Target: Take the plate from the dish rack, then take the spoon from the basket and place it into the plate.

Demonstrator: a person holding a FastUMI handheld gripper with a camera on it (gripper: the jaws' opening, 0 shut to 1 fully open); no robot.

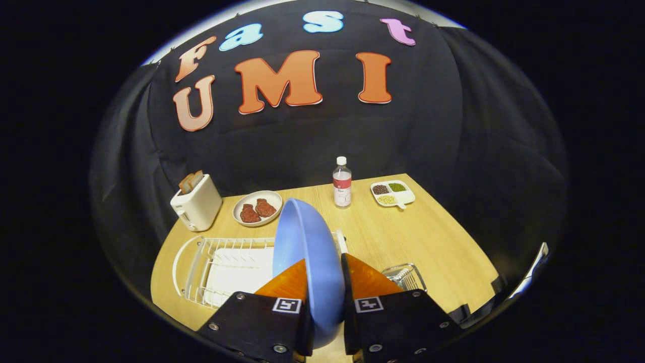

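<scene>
Plate (307, 247): blue, held on edge between the 2 fingers of the gripper (325, 295), whose jaws are clamped on its rim, lifted above the white dish rack (201, 267) on the desk (433, 237). It looks like light, stiff plastic with a smooth, probably slippery surface, so a rim hold could pivot. The wire basket (405, 276) sits just right of the fingers; the spoon's thin handle is likely the best hold.
</scene>
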